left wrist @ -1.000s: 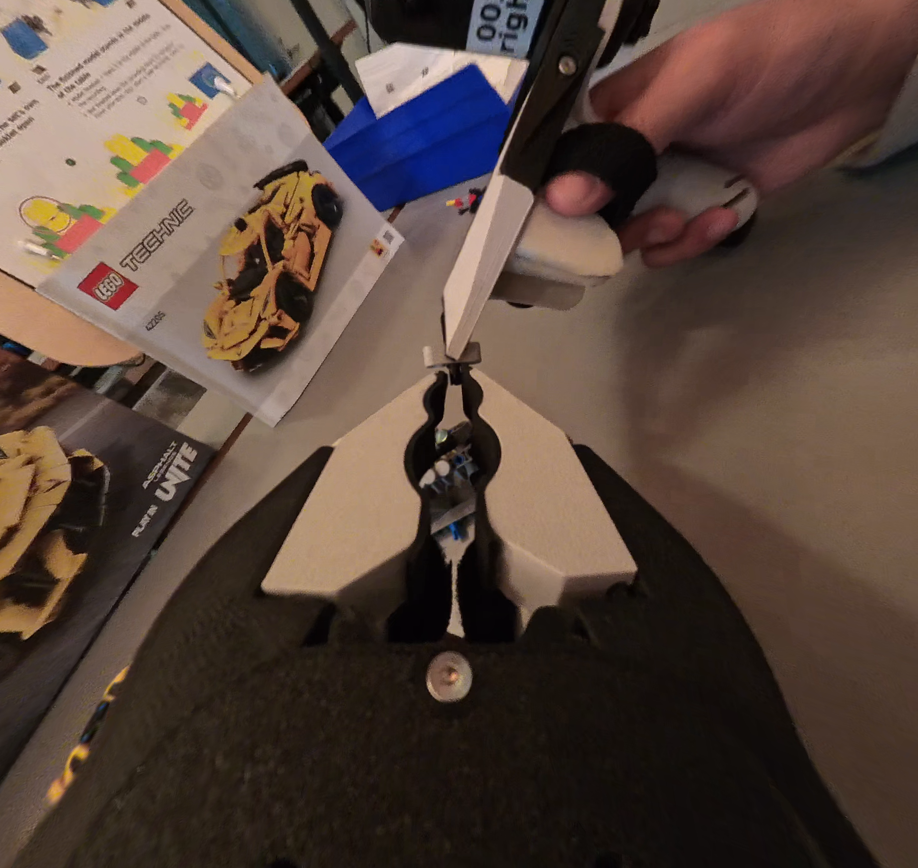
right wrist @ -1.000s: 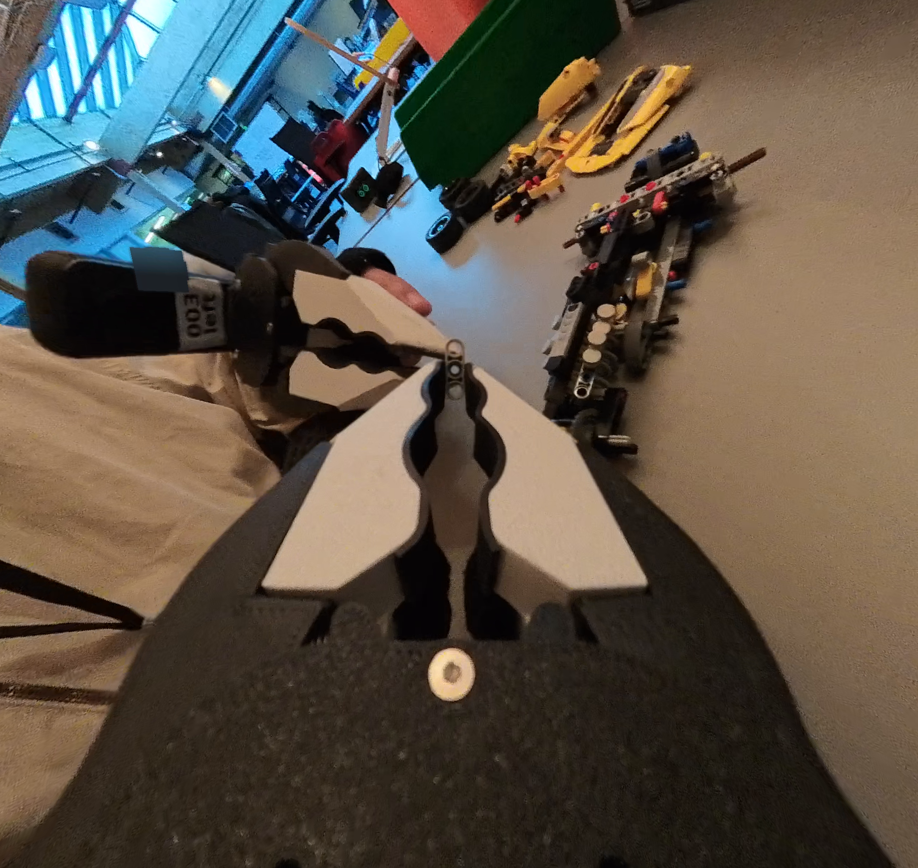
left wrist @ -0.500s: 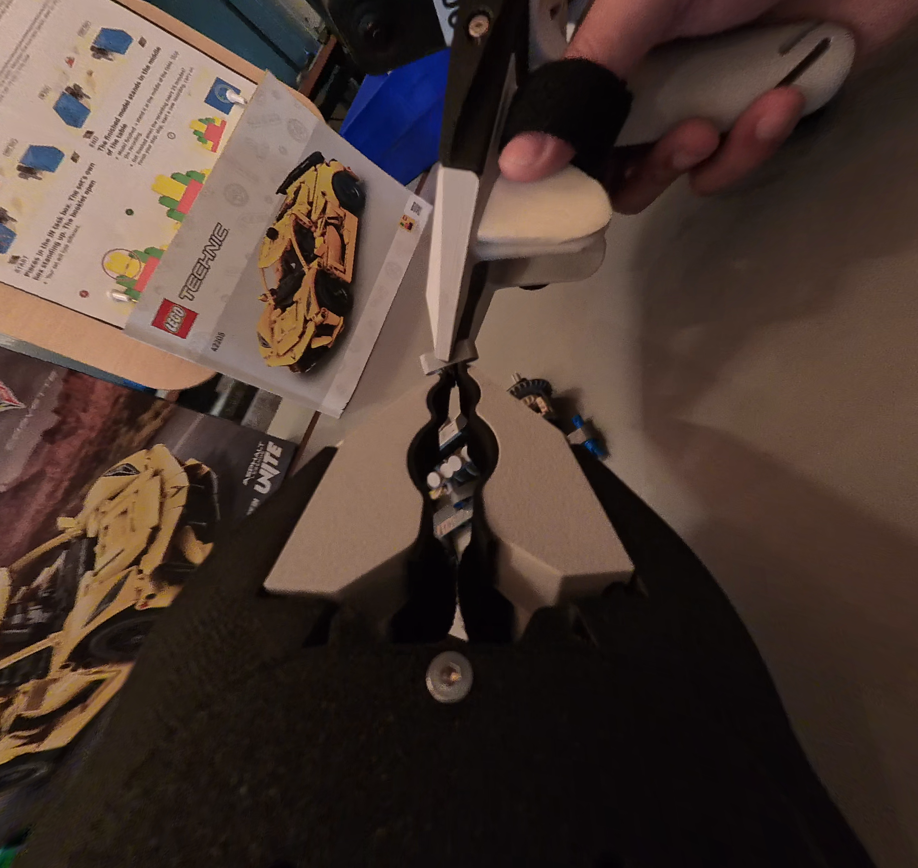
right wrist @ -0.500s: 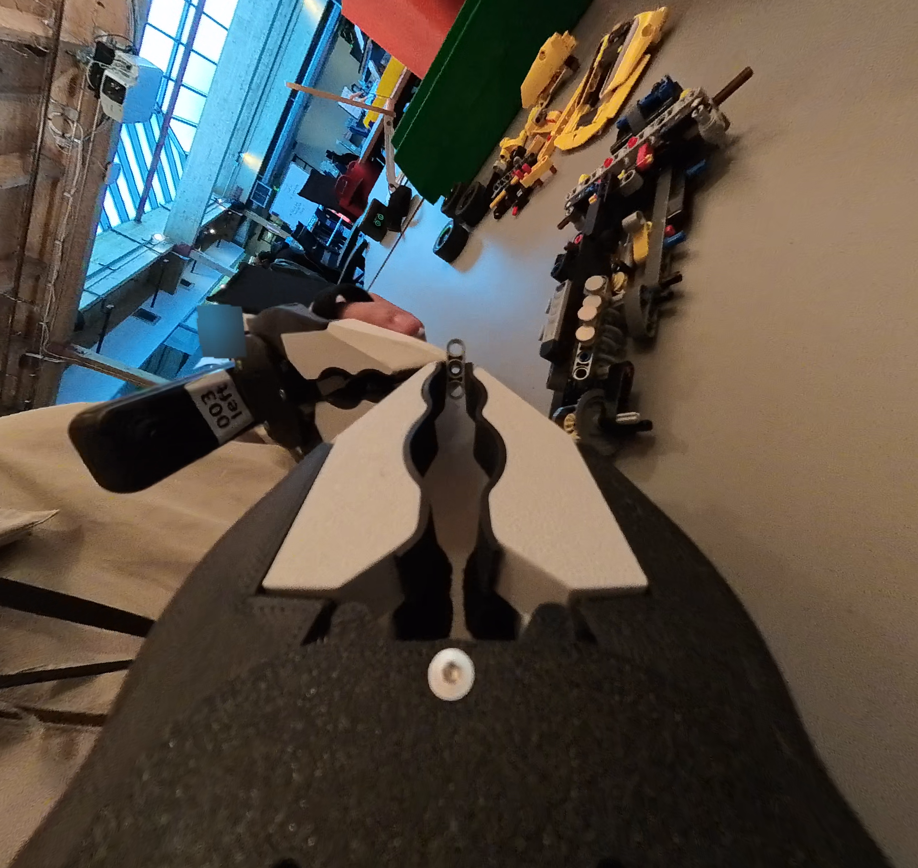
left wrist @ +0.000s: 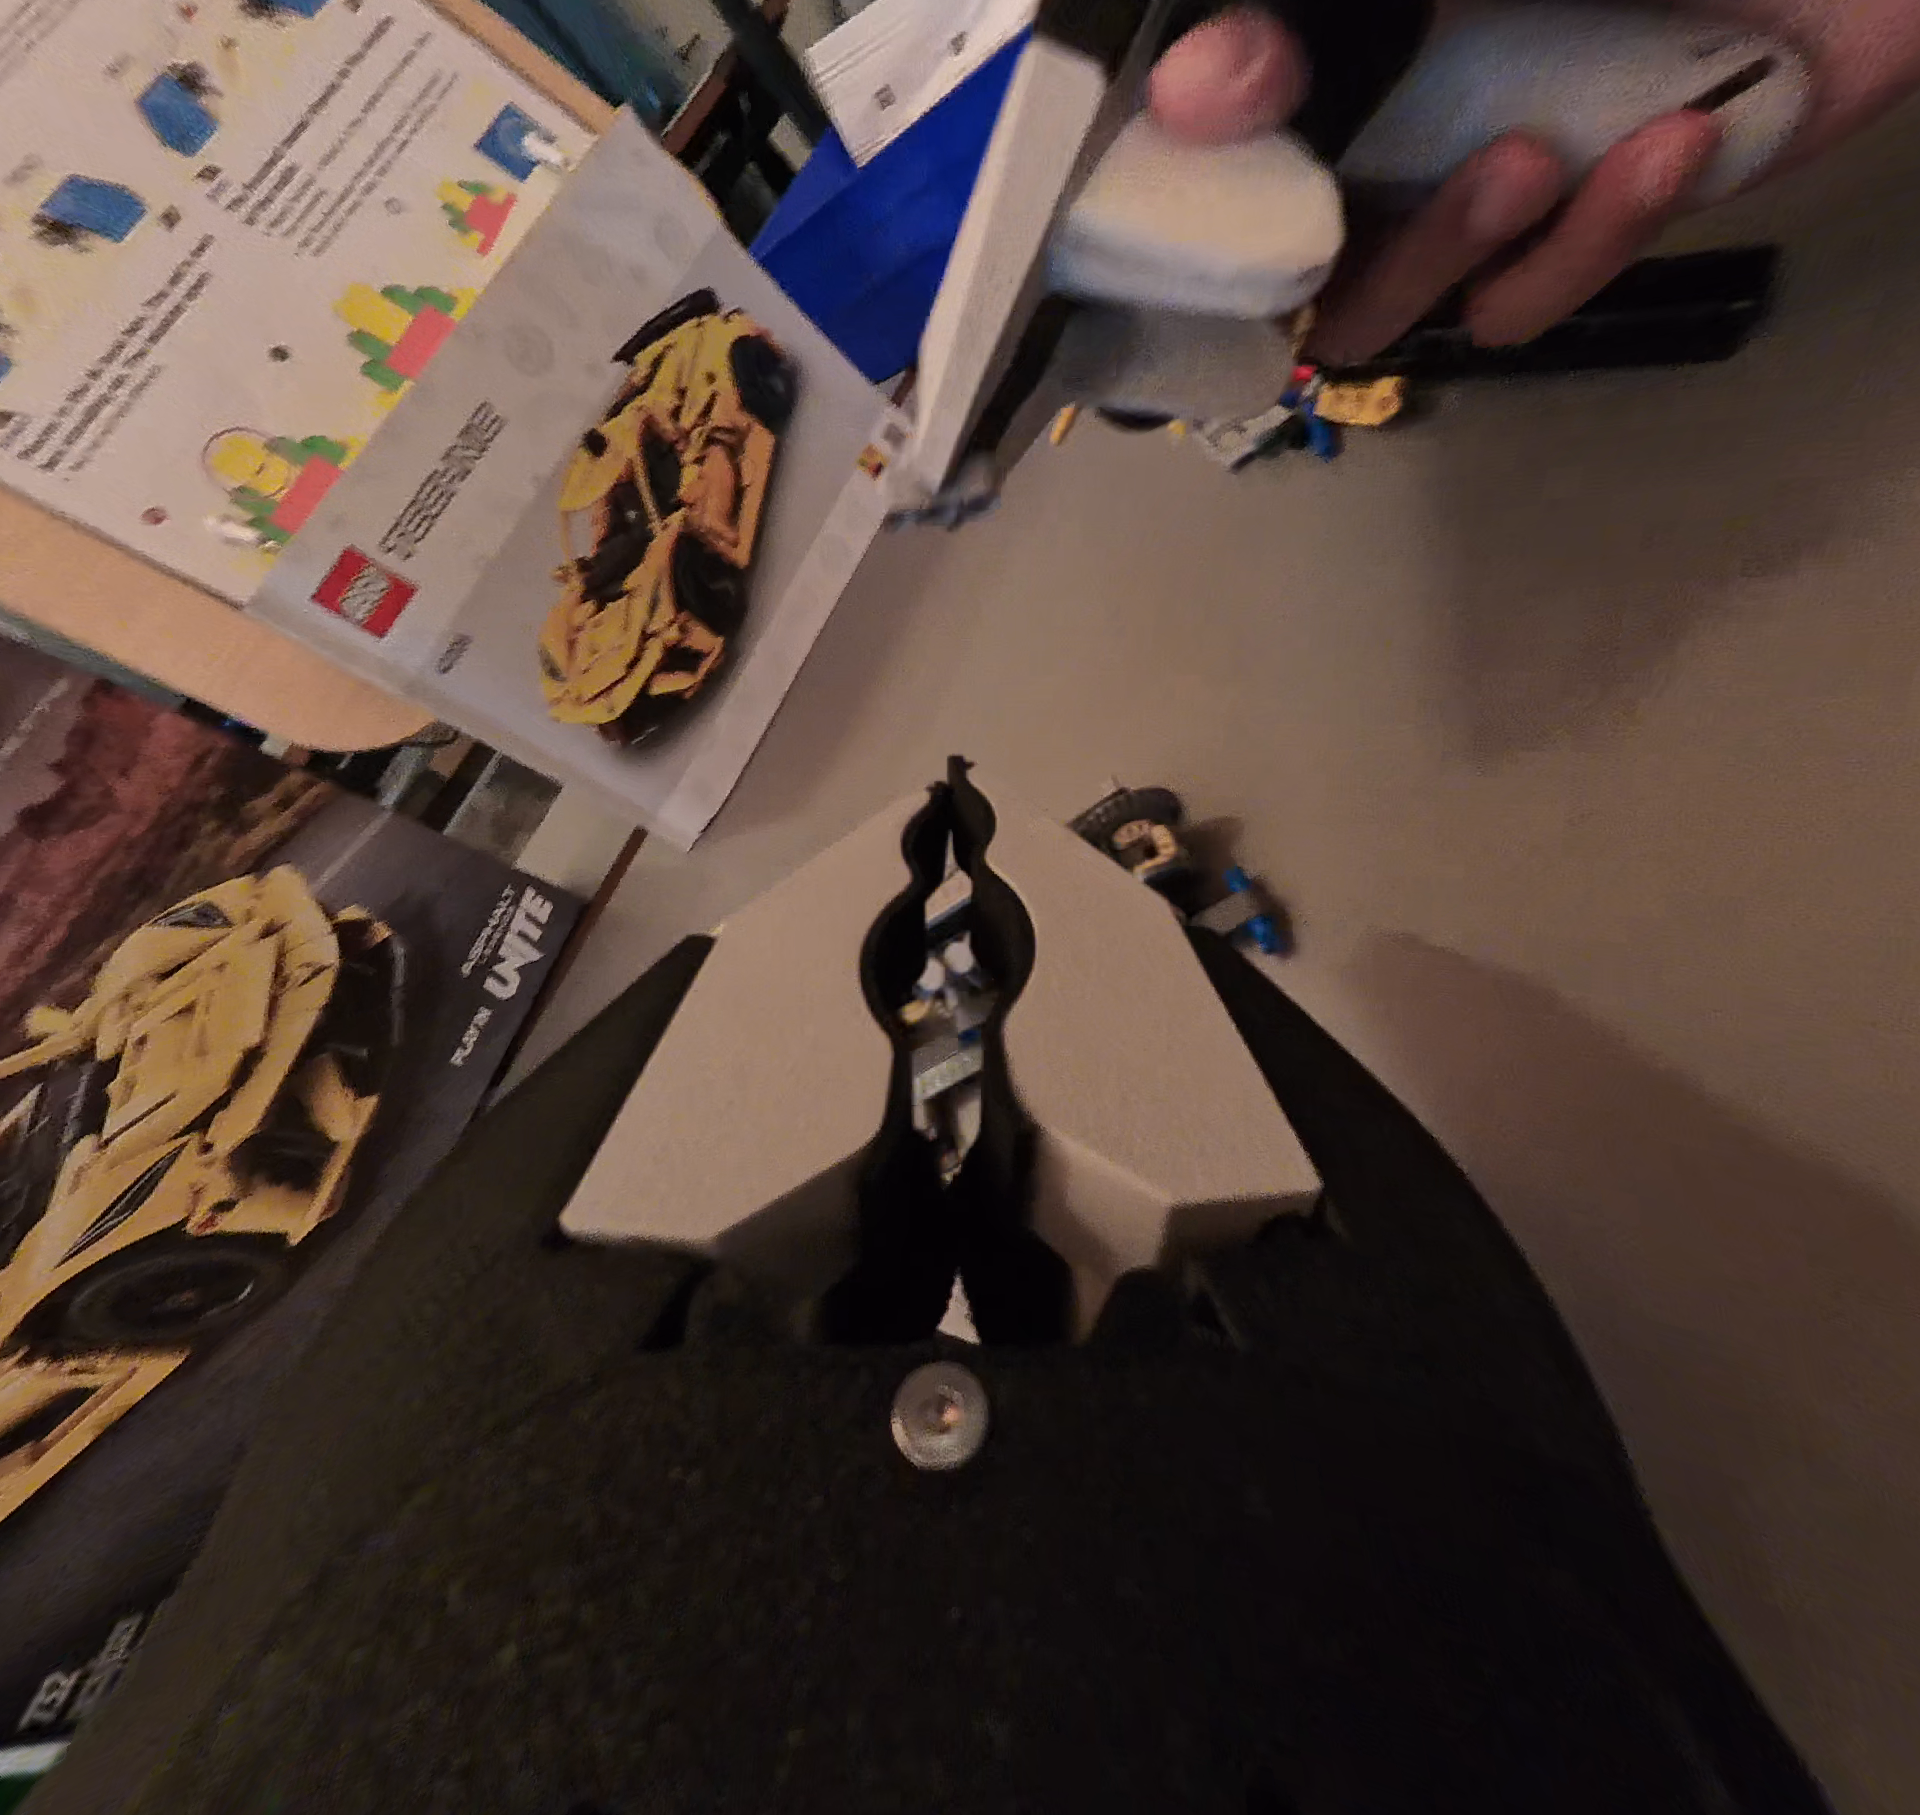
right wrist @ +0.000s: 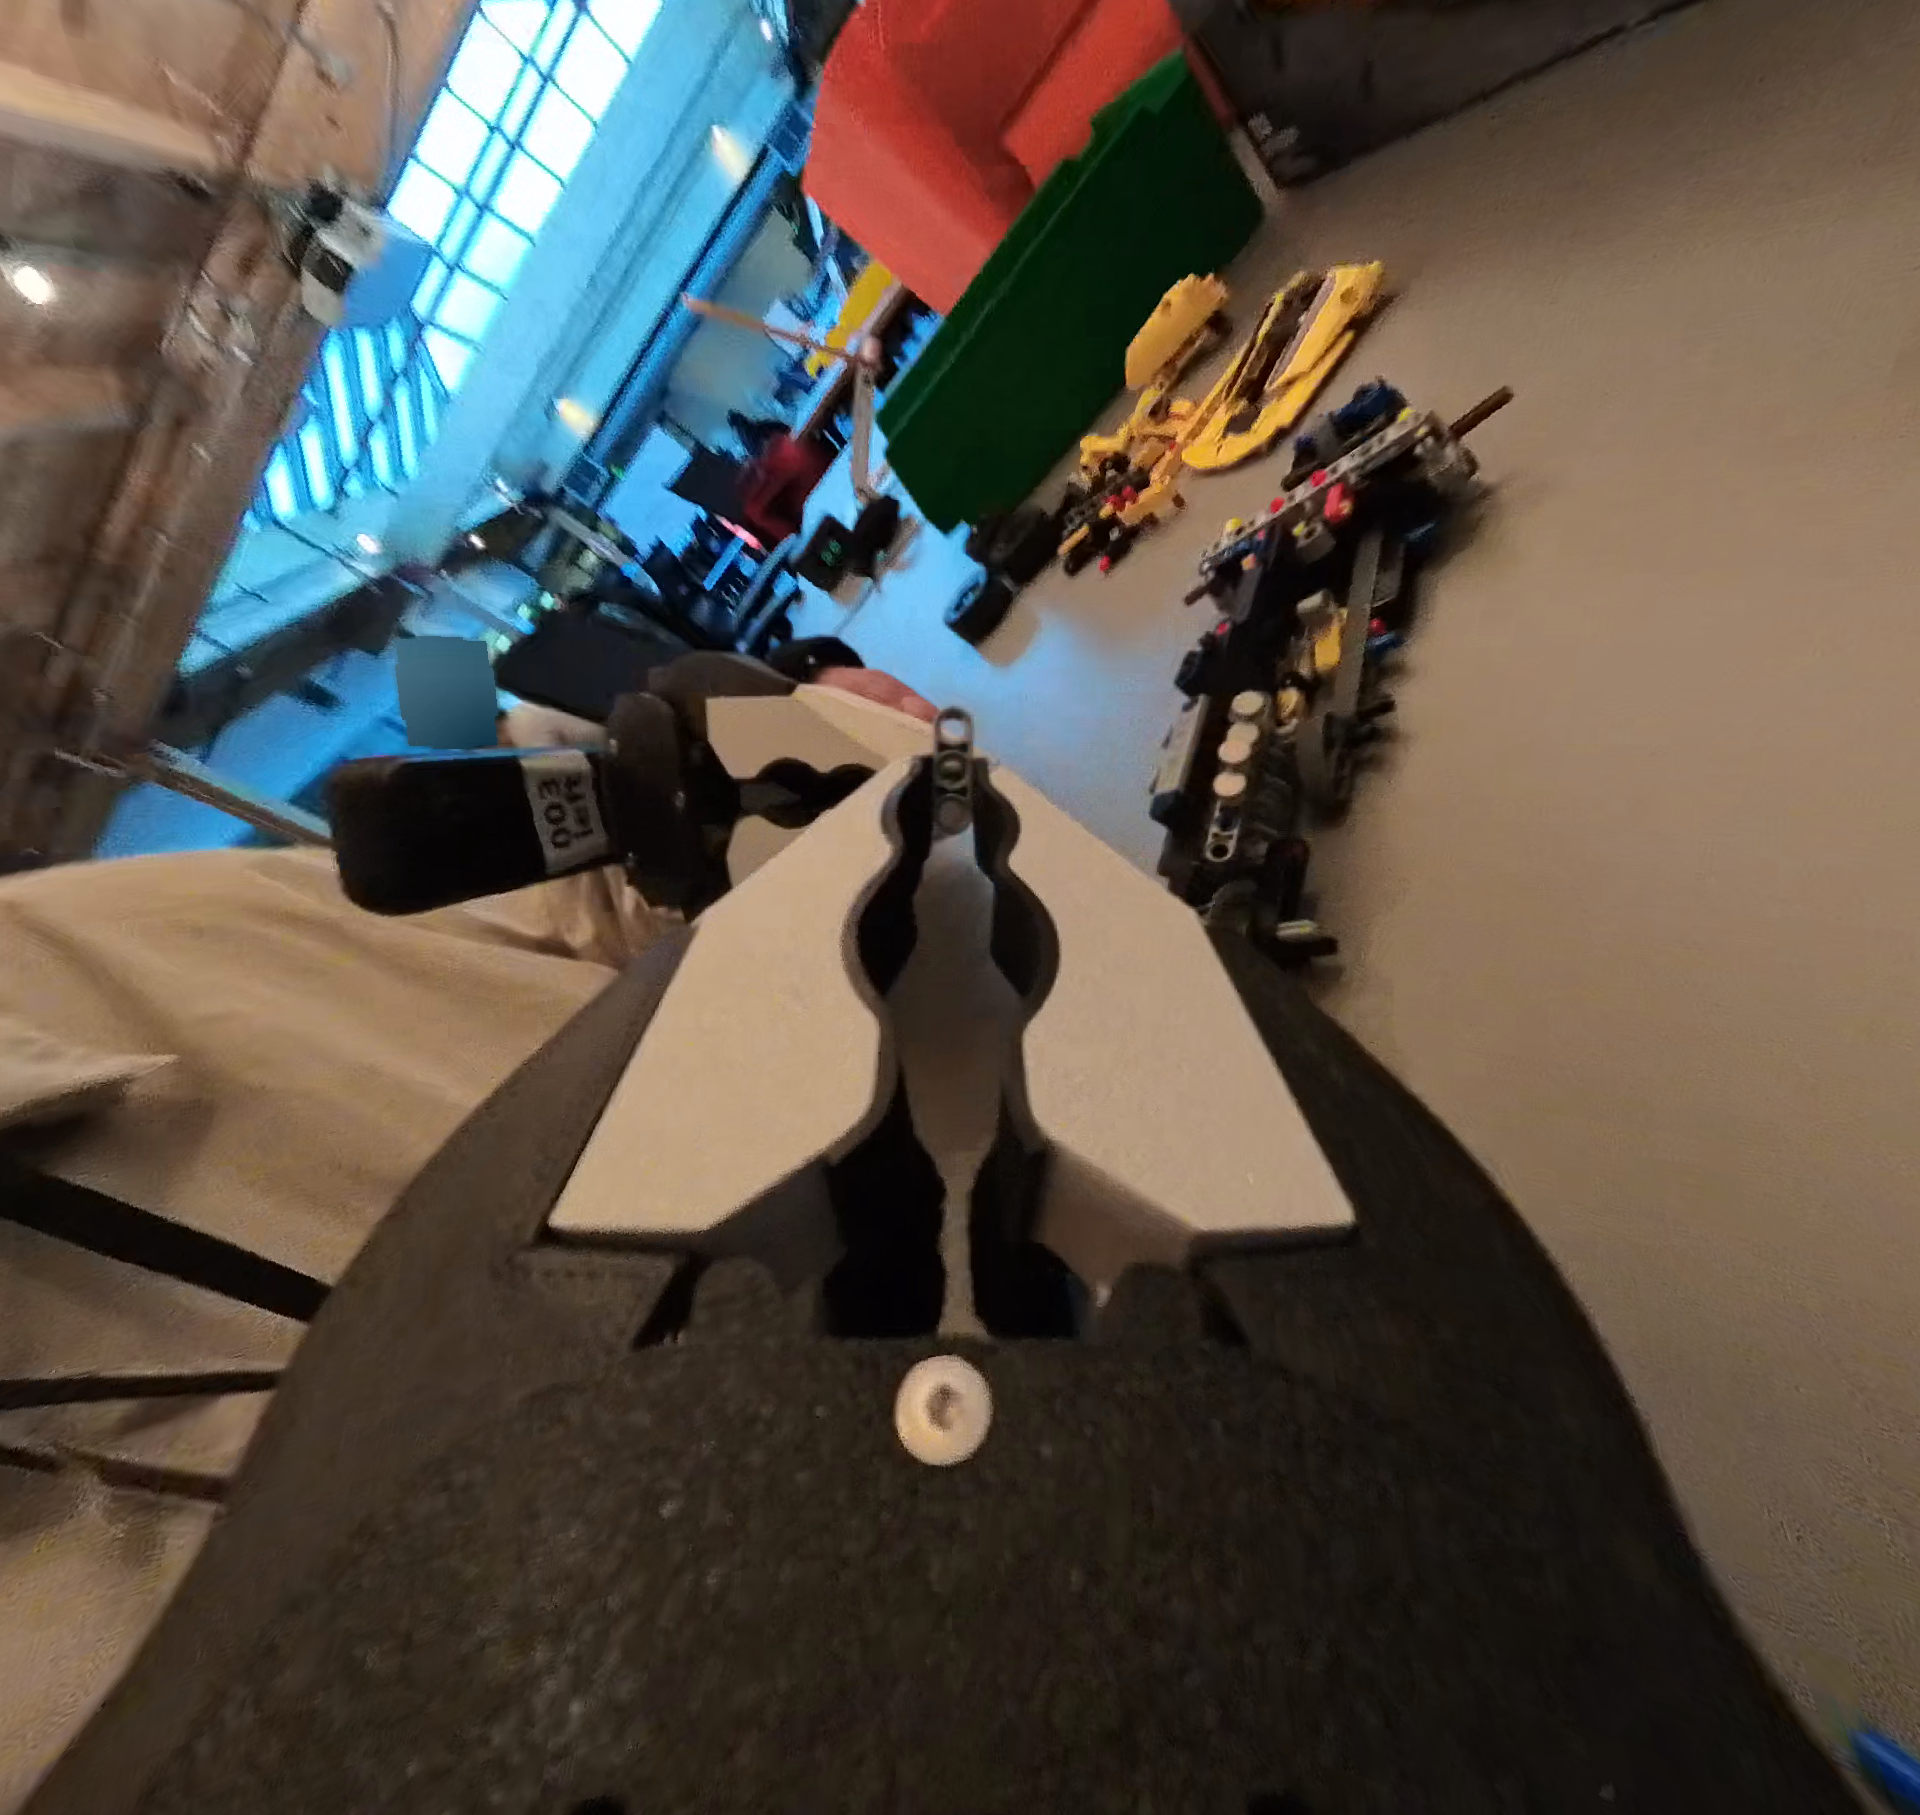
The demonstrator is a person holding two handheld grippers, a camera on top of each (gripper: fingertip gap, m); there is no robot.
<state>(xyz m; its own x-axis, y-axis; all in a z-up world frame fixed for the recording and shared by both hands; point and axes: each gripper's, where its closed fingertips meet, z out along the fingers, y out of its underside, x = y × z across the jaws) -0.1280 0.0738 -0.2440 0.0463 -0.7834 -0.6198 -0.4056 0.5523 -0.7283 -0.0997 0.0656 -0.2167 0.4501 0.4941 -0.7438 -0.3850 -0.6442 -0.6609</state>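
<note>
My left gripper (left wrist: pixel 956 799) is shut, and a small black piece (left wrist: pixel 957 766) pokes out of its tips above the grey table (left wrist: pixel 1455 830). My right gripper (right wrist: pixel 953 778) is shut on a small grey beam with holes (right wrist: pixel 953 763). In the left wrist view the right gripper (left wrist: pixel 935 503) sits up and beyond my left tips, held by a hand (left wrist: pixel 1558 134), with a clear gap between the two. In the right wrist view the left gripper (right wrist: pixel 769 789) lies just left of and behind my right tips.
A dark brick-built chassis (right wrist: pixel 1309 685), yellow body panels (right wrist: pixel 1278 373) and a loose wheel (right wrist: pixel 982 602) lie on the table by green (right wrist: pixel 1060 352) and red (right wrist: pixel 966 103) bins. A booklet (left wrist: pixel 623 518), a car box (left wrist: pixel 208 1090), a blue box (left wrist: pixel 883 207) and small gear parts (left wrist: pixel 1143 830) surround my left gripper. The grippers' ends are close to 5 cm from one another.
The two gripper tips were touching at the small grey beam; now they have come apart. The right gripper has gone up and away, still holding the beam. Both views are motion-blurred.
</note>
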